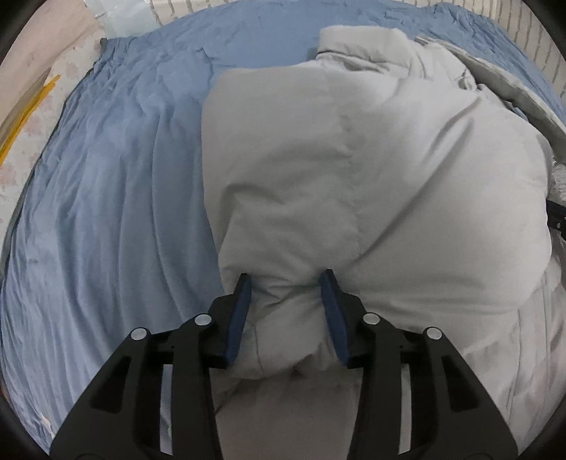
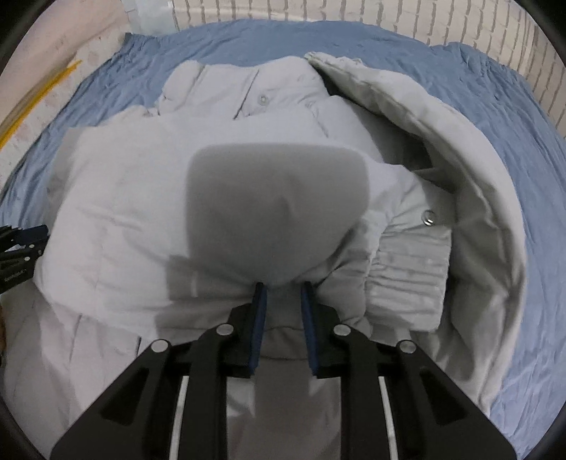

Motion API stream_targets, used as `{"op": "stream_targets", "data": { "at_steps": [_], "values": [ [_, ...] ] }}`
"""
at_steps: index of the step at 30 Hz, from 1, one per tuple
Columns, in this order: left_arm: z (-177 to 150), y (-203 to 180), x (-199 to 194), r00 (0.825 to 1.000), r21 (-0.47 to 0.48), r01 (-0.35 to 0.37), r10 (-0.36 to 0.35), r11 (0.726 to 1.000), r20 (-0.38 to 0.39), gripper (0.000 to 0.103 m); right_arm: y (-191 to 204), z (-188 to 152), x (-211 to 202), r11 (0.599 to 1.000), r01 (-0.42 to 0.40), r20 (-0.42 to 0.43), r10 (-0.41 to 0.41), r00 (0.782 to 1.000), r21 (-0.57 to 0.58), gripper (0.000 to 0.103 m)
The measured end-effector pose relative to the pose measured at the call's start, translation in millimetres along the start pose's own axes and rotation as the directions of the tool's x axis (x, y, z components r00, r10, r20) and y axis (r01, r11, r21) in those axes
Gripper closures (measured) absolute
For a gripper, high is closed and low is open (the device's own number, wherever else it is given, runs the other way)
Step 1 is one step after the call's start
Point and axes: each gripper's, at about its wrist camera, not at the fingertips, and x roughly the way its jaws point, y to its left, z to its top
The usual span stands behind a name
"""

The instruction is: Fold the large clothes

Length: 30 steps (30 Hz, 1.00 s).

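A large pale grey padded coat [image 1: 353, 170] lies on a blue bedsheet [image 1: 106, 177], its lower part doubled up over the body. My left gripper [image 1: 287, 281] is shut on a thick bunch of the coat's folded edge, blue pads pressing both sides. In the right wrist view the same coat [image 2: 116, 219] shows its collar and snap buttons at the back. My right gripper [image 2: 282, 288] is shut on a fold of the coat; a blurred grey flap [image 2: 279, 198] rises from its jaws. The left gripper [image 2: 21, 247] shows at that view's left edge.
The blue bedsheet [image 2: 513, 177] spreads around the coat on all sides. A white brick-pattern wall [image 2: 389, 21] runs behind the bed. Pale floor with yellow strips [image 1: 24, 106] lies to the left of the bed.
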Motion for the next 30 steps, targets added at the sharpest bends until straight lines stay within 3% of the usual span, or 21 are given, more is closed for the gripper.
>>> {"op": "stream_targets", "data": {
  "at_steps": [7, 14, 16, 18, 21, 26, 30],
  "values": [
    [5.9, -9.1, 10.5, 1.000, 0.023, -0.023, 0.023, 0.999, 0.019, 0.058, 11.9, 4.7, 11.0, 0.997, 0.055, -0.002, -0.056, 0.998, -0.050, 0.084],
    [5.3, -5.8, -8.1, 1.000, -0.040, -0.019, 0.019, 0.999, 0.019, 0.055, 14.7, 8.1, -1.3, 0.995, 0.069, -0.034, -0.071, 0.997, -0.066, 0.081],
    [-0.8, -1.4, -27.0, 0.998, -0.042, -0.008, 0.010, 0.999, 0.054, 0.036, 14.1, 8.0, -13.5, 0.995, 0.069, -0.020, -0.071, 0.997, -0.072, 0.074],
    [-4.9, -0.6, -43.9, 0.996, -0.046, -0.022, 0.026, 0.999, 0.088, 0.024, 10.9, 5.9, -29.1, 0.995, 0.075, 0.012, -0.074, 0.997, -0.068, 0.058],
    [-9.6, 3.8, -65.5, 0.994, -0.044, -0.010, 0.015, 0.999, 0.112, 0.024, 1.6, 6.5, -46.8, 0.994, 0.096, 0.050, -0.093, 0.994, -0.053, 0.048],
    [-3.8, 15.4, -83.2, 0.990, -0.060, 0.023, -0.014, 0.998, 0.140, 0.017, -25.3, 24.6, -65.1, 0.992, 0.123, 0.092, -0.124, 0.988, 0.012, 0.047],
    [15.1, -2.9, -70.0, 0.990, -0.051, 0.000, 0.007, 0.999, 0.139, 0.015, -46.6, 44.5, -59.3, 0.989, 0.143, 0.087, -0.145, 0.986, 0.027, 0.046]
  ]
}}
